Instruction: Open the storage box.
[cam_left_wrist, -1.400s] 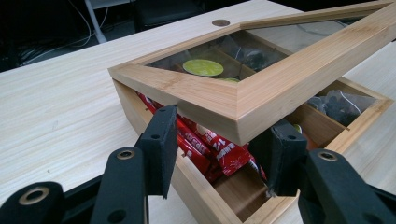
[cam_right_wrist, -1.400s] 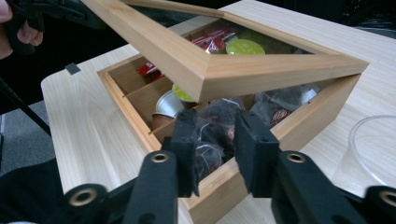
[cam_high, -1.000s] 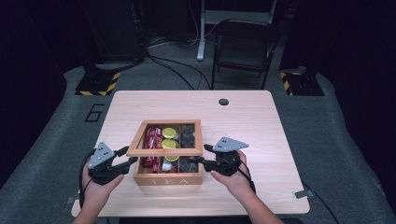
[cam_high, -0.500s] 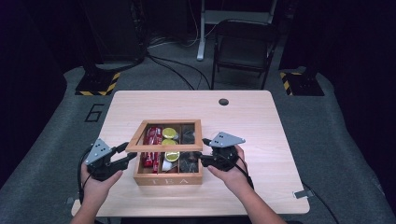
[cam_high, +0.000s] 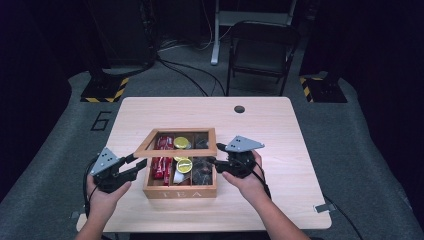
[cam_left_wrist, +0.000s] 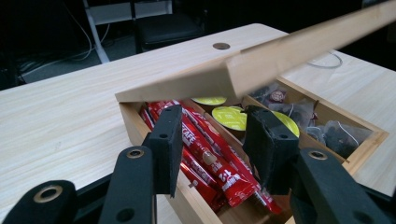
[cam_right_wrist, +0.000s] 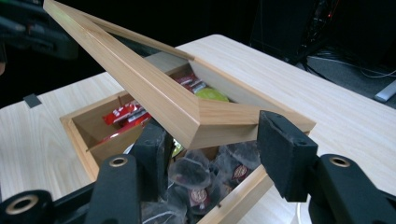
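Observation:
A wooden tea box (cam_high: 180, 192) stands mid-table with its framed lid (cam_high: 175, 150) half raised. Inside lie red sachets (cam_left_wrist: 210, 154), yellow capsules (cam_left_wrist: 229, 116) and dark tea bags (cam_right_wrist: 196, 172). My right gripper (cam_high: 216, 162) is shut on the lid's front right corner (cam_right_wrist: 212, 126), one pad under the frame and one against its edge. My left gripper (cam_high: 136, 162) sits at the box's left front corner, under the lid. Its jaws (cam_left_wrist: 212, 140) have just been closing; the box wall and the sachets lie between them, and the pads touch nothing.
The light wooden table (cam_high: 280, 135) has a round cable hole (cam_high: 239, 109) near its far edge. A black folding chair (cam_high: 260, 50) and floor cables stand beyond it. Bare tabletop lies on both sides of the box.
The lid's front edge has risen slightly with the right gripper. The left jaws have narrowed a little beside the box. Both hands have hardly shifted.

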